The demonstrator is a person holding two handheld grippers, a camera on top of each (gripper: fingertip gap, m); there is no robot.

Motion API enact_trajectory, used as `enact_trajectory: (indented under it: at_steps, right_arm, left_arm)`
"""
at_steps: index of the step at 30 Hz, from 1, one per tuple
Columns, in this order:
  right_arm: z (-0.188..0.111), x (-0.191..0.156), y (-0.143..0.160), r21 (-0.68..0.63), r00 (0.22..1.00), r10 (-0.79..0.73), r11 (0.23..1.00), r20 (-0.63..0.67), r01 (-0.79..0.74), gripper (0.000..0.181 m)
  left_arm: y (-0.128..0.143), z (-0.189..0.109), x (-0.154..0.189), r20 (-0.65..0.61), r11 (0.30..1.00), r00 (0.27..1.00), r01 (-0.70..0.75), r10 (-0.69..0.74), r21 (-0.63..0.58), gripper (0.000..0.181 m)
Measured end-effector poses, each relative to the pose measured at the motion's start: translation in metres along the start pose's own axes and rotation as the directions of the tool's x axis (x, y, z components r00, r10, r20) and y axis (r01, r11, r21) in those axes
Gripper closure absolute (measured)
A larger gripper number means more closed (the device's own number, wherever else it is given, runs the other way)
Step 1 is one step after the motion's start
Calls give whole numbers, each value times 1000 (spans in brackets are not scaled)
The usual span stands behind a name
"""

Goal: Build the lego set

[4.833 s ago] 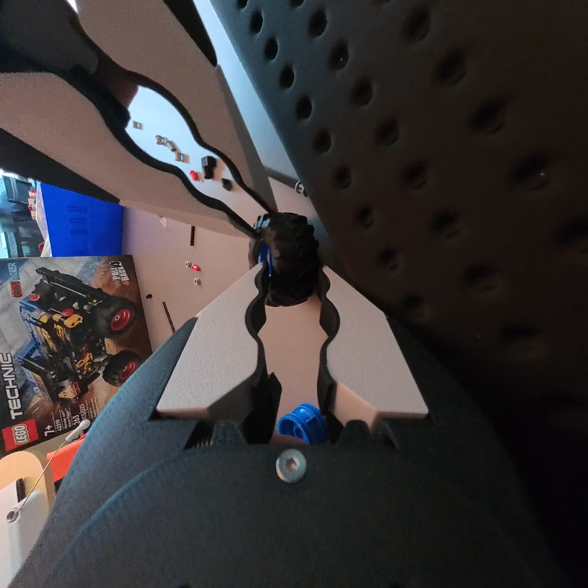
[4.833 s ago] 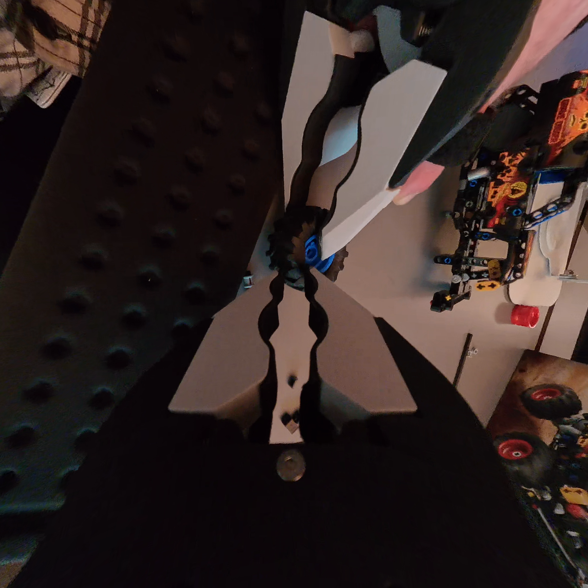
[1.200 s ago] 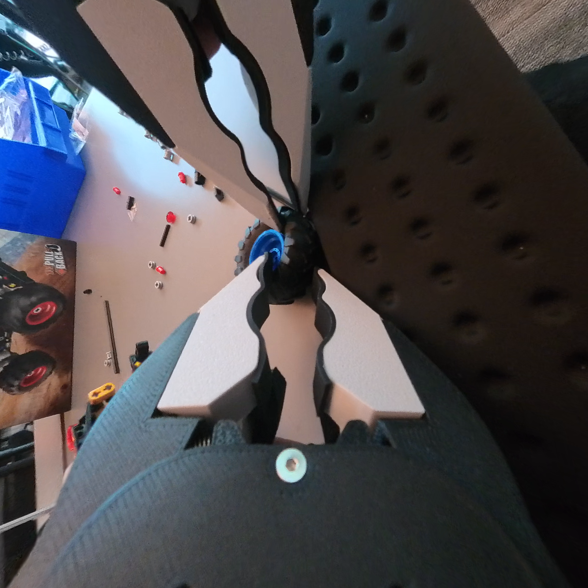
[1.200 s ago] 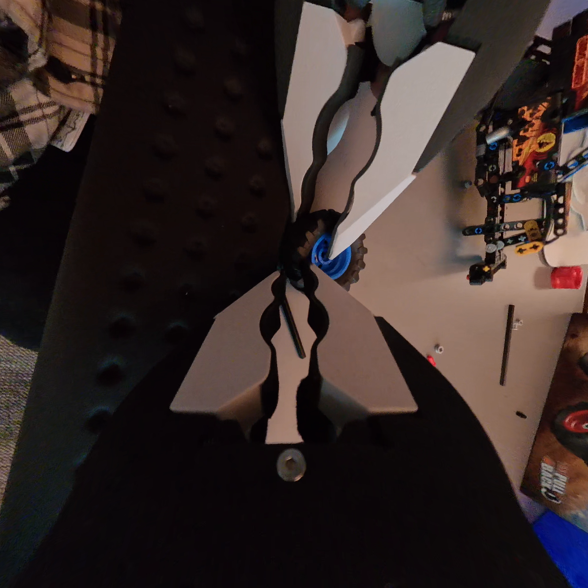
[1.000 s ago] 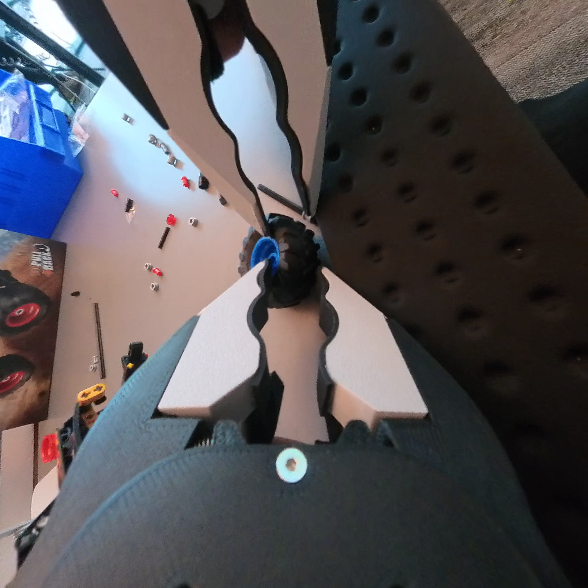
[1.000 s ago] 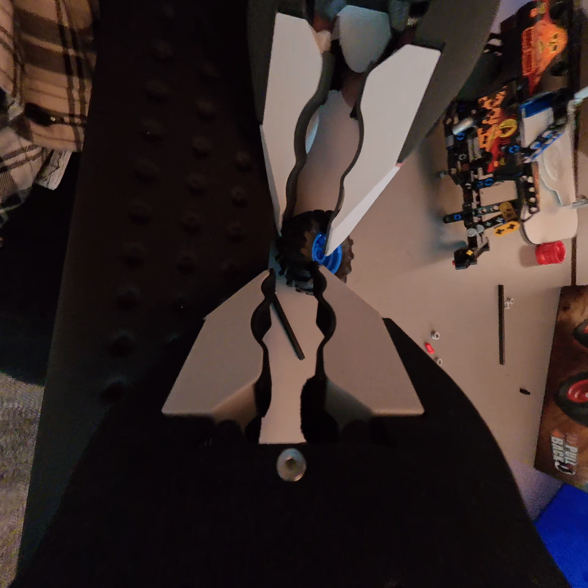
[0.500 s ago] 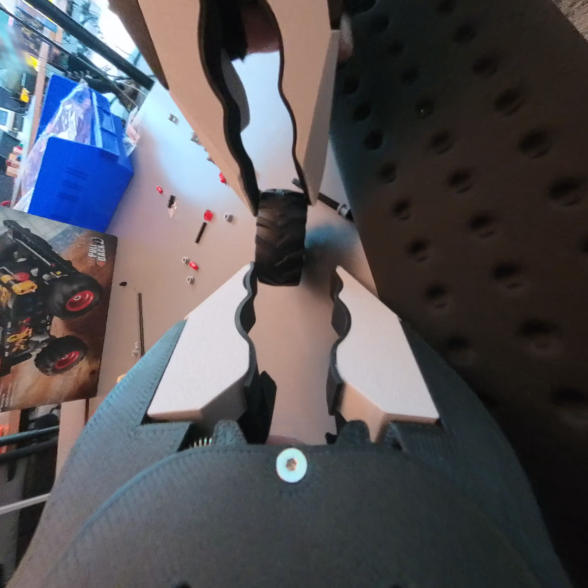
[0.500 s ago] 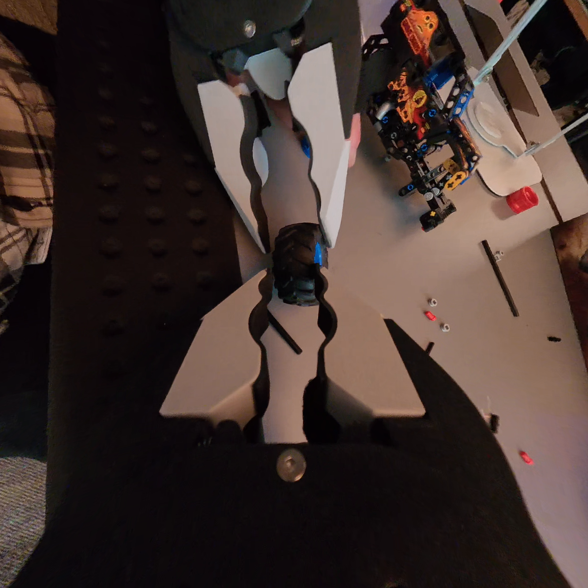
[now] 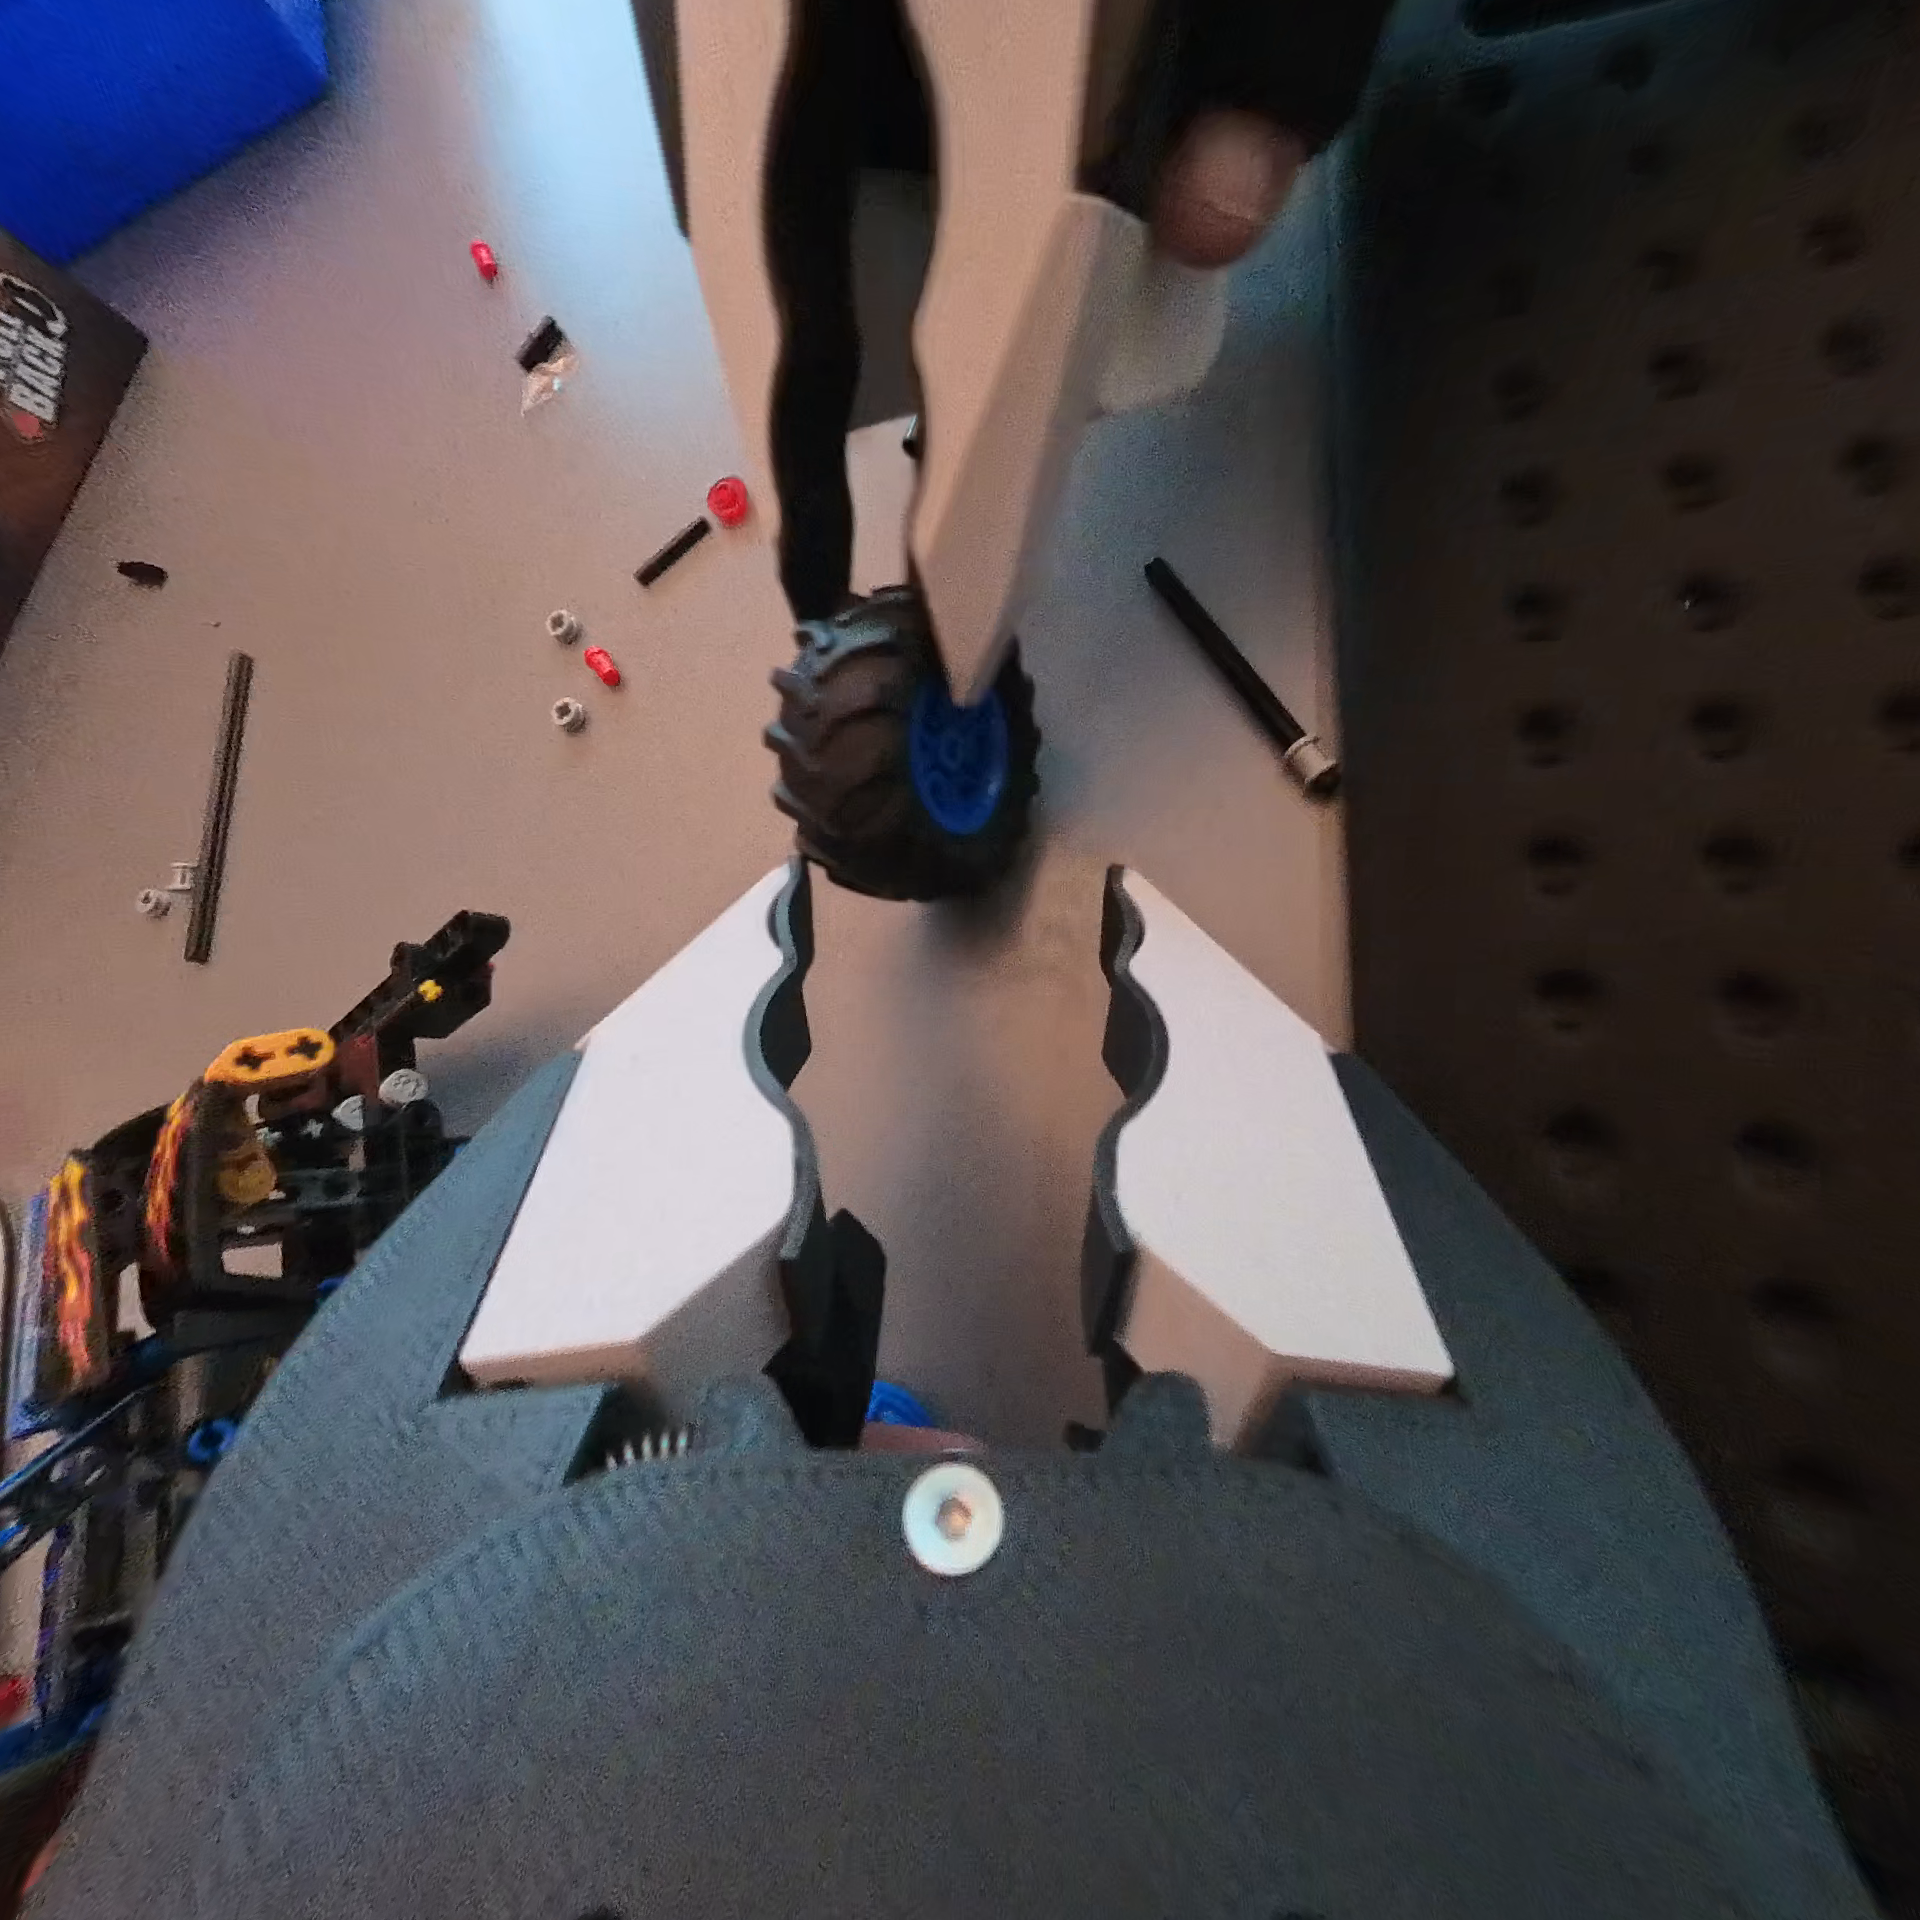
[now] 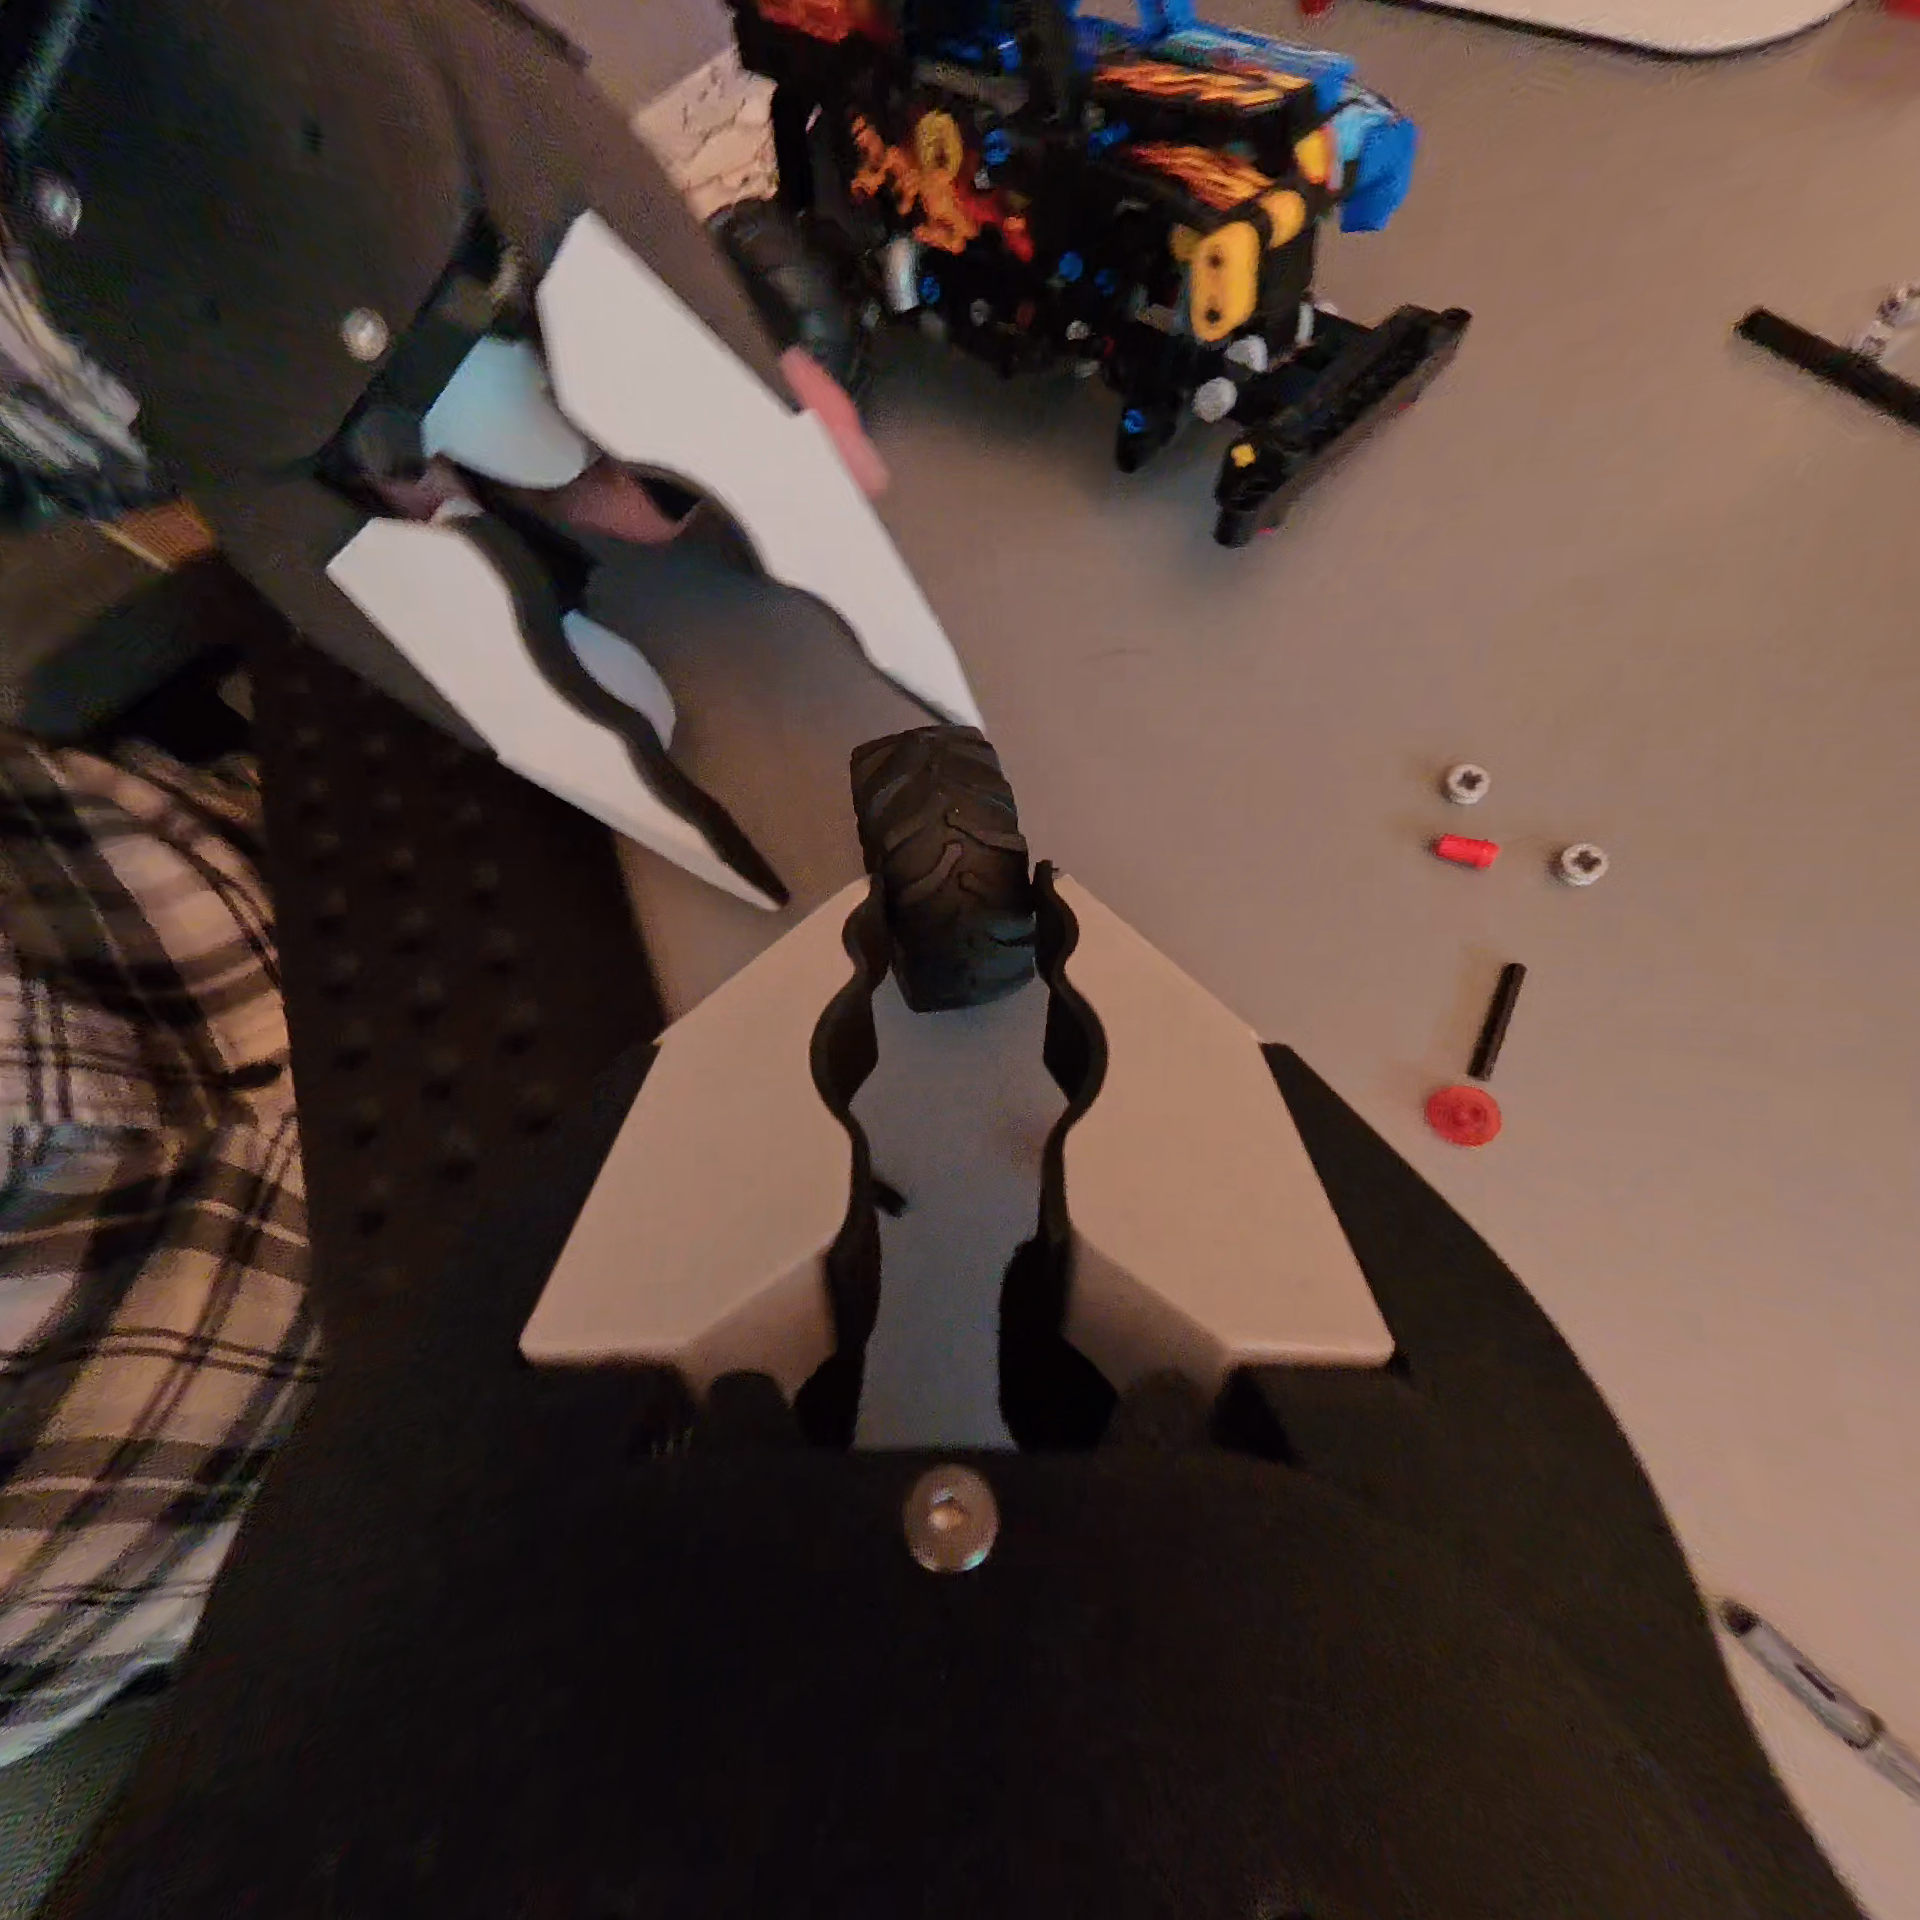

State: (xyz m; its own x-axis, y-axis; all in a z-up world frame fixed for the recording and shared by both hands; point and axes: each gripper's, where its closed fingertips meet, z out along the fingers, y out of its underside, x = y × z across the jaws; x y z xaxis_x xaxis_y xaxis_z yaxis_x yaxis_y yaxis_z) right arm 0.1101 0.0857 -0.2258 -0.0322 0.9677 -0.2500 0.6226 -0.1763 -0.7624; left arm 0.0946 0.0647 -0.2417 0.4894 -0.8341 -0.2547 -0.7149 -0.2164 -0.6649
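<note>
Your desk (image 9: 364, 436) is a pale grey surface, and along its near edge lies a dark mat (image 9: 1662, 727) dotted with round dimples. On the desk stands the partly built truck (image 10: 1122, 208), black with orange flame panels, yellow pieces and blue pins; in the left wrist view it shows at the lower left edge (image 9: 208, 1164). A blue box (image 9: 125, 94) and a corner of the printed set box (image 9: 42, 343) lie at the far left of that view.

Your left gripper (image 9: 954, 883) has its fingers spread wide and holds nothing; their tips sit just short of the wheel (image 9: 902, 748). In the right wrist view the same gripper (image 10: 873, 810) comes in from the upper left, one fingertip next to the top of the tyre.

Your right gripper (image 10: 954, 883) has its fingers pinching the wheel (image 10: 945, 862) by its two sides, tread facing the camera. The left wrist view shows it reaching down from above (image 9: 894, 634), one fingertip on the blue hub. The wheel is a black knobby tyre on a blue rim, upright, at or just above the desk; contact with the surface is not clear.

Small loose parts are scattered about: a long black axle (image 9: 1236, 675) near the mat, another long black axle (image 9: 218, 800), a short black pin (image 10: 1496, 1018), a red round piece (image 10: 1463, 1115), a small red pin (image 10: 1465, 850) and grey bushes (image 10: 1579, 862).
</note>
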Motion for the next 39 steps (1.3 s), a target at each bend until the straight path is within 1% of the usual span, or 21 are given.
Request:
enact_trajectory:
  at_steps: [2,5,8,9,11,13,14,17,18,20,22,24,28,31,33,34,35,39]
  right_arm:
    - [2,9,-1,-10,998,63,998,22,-63,155]
    - [6,19,-1,-35,997,76,996,-1,-76,153]
    - [7,17,-3,-45,999,42,998,-16,-42,155]
    - [7,16,-4,-50,999,24,998,-27,-26,155]
    - [6,13,-11,-29,999,2,1000,-42,-3,155]
    - [5,5,-18,-1,999,-20,1000,-30,20,155]
    - [5,4,-22,15,999,-30,999,-43,31,156]
    - [6,-1,-30,43,998,-41,998,-56,44,156]
    - [7,-2,-33,59,997,-47,997,-59,51,156]
    - [14,-6,-36,59,997,-52,997,-55,55,156]
    - [21,-9,-37,46,996,-68,996,-56,71,156]
    - [26,-12,-40,41,996,-69,997,-50,71,155]
    - [32,-6,-42,43,996,-52,998,-67,55,155]
    - [35,2,-39,48,995,-51,997,-85,55,155]
    - [36,5,-38,76,996,-42,996,-78,48,155]
    - [36,4,-39,92,997,-36,995,-64,42,155]
    - [35,3,-38,98,998,-38,994,-59,44,155]
    - [35,5,-36,103,996,-53,993,-71,61,154]
  left_arm:
    - [0,-5,-4,10,1000,1000,12,-12,10,127]
    - [2,-13,-12,41,1000,999,11,-11,13,127]
    - [-2,-29,-10,55,997,996,-75,74,29,126]
    - [-3,-38,-14,85,994,991,-103,100,28,126]
    - [-3,-64,-27,144,992,983,-119,112,38,127]
    - [-6,-103,-44,224,989,973,-87,59,118,128]
    - [-4,-122,-53,265,985,964,-65,21,159,128]
    - [18,-171,-79,398,980,914,0,-82,201,123]
    - [26,-181,-85,421,978,901,20,-109,210,122]
    - [41,-191,-89,448,977,883,51,-140,206,120]
    - [52,-190,-92,469,983,872,62,-138,173,119]
    - [56,-184,-94,469,986,873,74,-138,152,117]
    - [62,-168,-106,472,990,871,103,-139,101,114]
    - [75,-155,-119,465,990,875,132,-137,45,110]
    - [82,-147,-122,422,987,893,162,-154,17,106]
    - [87,-147,-127,421,985,893,174,-159,2,104]
    - [90,-147,-129,408,982,896,191,-175,0,98]
    - [95,-143,-129,296,962,921,271,-255,-14,94]
